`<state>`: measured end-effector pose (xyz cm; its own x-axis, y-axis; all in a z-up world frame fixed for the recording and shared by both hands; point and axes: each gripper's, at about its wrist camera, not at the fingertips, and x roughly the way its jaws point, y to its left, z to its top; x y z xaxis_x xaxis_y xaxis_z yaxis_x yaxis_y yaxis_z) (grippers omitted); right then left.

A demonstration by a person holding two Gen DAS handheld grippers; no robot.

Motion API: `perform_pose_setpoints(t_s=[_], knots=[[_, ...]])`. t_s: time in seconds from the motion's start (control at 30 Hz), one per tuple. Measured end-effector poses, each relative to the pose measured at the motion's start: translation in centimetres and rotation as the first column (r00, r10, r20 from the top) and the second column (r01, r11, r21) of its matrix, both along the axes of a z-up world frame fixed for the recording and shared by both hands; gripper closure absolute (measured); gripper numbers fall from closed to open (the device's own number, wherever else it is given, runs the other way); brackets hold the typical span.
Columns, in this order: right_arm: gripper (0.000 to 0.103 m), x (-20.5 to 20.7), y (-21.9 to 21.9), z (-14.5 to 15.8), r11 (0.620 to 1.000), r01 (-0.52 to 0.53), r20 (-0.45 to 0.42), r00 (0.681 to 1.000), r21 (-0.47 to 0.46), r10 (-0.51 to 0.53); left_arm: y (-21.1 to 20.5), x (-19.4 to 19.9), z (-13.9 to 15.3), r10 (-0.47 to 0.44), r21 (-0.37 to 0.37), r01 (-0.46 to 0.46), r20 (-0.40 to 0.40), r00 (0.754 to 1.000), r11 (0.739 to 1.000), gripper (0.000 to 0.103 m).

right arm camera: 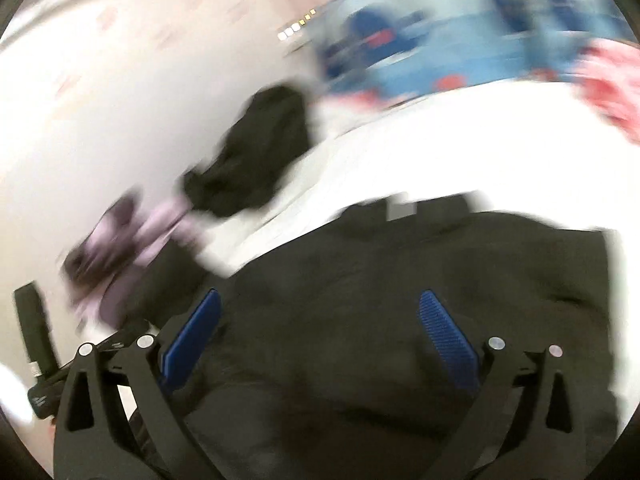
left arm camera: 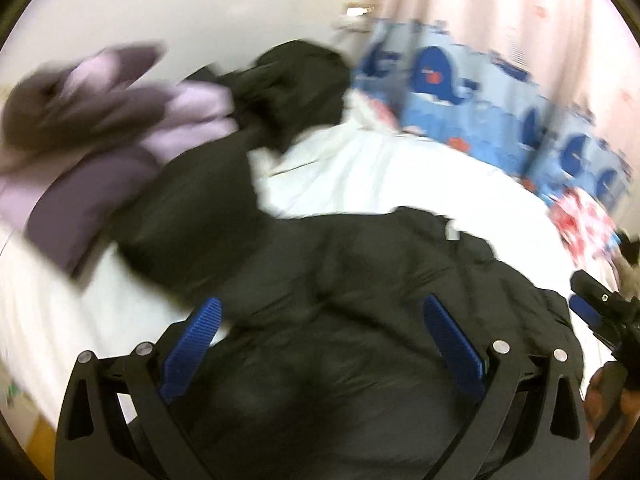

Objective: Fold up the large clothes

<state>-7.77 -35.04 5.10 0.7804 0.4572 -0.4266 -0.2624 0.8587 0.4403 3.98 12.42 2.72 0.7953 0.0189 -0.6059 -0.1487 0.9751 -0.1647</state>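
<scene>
The left tool [left arm camera: 320, 344], a black frame with two blue ribbed pads, stands wide apart over a large black padded jacket [left arm camera: 360, 280] spread on a white-sheeted bed [left arm camera: 380, 176]; nothing is between its pads. The right tool [right arm camera: 320, 340], built the same, is also spread wide over that jacket with nothing in its grasp, and shows at the right edge of the left camera's view. Both views are smeared with motion blur, the right one heavily.

From left to right on the bed: a rumpled lilac and purple padded garment [left arm camera: 92, 132] lies at the far left, touching a second heap of black clothing [left arm camera: 296, 84] beside it. A dark length that seems to be the jacket's sleeve [left arm camera: 192, 208] runs up against the purple garment. Bare sheet comes next, then a blue panel printed with whales [left arm camera: 480, 96] along the far side, and a red-and-white patterned cloth [left arm camera: 580, 216] at the right.

Risks, as a judgement: the jacket's thick, slippery-looking fill may slide out of a shallow pinch or spring back open after a fold. A grab near the sleeve could catch the purple garment too. With neither tool holding anything, a fold could drift, and the two tools work near enough to knock together
</scene>
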Motion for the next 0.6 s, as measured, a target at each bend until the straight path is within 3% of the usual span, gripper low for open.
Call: perform_pose_setpoints(t_s=[0.1,0.17,0.2,0.27,0.3,0.37,0.47,0.5,0.53,0.6], knots=[[0.007,0.5,-7.3,-1.4,0.98,0.192,-0.101,0.977,0.05,-0.187,-3.8,3.8,-0.1,-0.07,0.117,0.07,-0.002,0.998,0.991,0.006],[0.007,1.4,-10.9,-5.0,0.956,0.281,-0.225,0.94,0.079,-0.258,-6.1,7.8,-2.3,-0.085,0.225,0.106,-0.097,0.992,0.969,0.006],[0.007,1.6,-12.1,-6.5,0.949,0.308,-0.272,0.921,0.07,-0.279,-6.6,9.0,-3.3,-0.089,0.244,0.121,-0.138,0.986,0.962,0.006],[0.007,2.2,-13.3,-10.7,0.953,0.301,-0.38,0.886,0.034,-0.267,-7.7,12.4,-7.8,-0.099,0.26,0.186,-0.312,0.945,0.947,0.006],[0.007,2.3,-13.5,-12.0,0.957,0.289,-0.391,0.884,0.025,-0.256,-8.1,14.0,-10.9,-0.122,0.242,0.24,-0.417,0.9,0.94,0.005],[0.007,2.1,-13.5,-12.3,0.96,0.277,-0.374,0.894,0.031,-0.246,-8.4,14.6,-12.6,-0.127,0.232,0.245,-0.43,0.894,0.941,0.005],[0.007,2.5,-12.8,-11.9,0.963,0.271,-0.398,0.883,0.004,-0.247,-8.7,14.1,-11.4,-0.113,0.279,0.243,-0.413,0.904,0.929,0.006],[0.007,2.2,-13.2,-11.8,0.959,0.283,-0.408,0.879,0.029,-0.247,-8.9,13.5,-10.6,-0.111,0.315,0.248,-0.394,0.912,0.916,0.006],[0.007,2.2,-13.0,-11.8,0.954,0.294,-0.418,0.875,0.059,-0.244,-9.2,12.2,-9.4,-0.122,0.382,0.265,-0.359,0.925,0.886,0.006],[0.007,1.6,-13.1,-11.9,0.942,0.312,-0.419,0.877,0.125,-0.235,-9.7,9.3,-7.3,-0.157,0.532,0.297,-0.293,0.943,0.793,0.006]])
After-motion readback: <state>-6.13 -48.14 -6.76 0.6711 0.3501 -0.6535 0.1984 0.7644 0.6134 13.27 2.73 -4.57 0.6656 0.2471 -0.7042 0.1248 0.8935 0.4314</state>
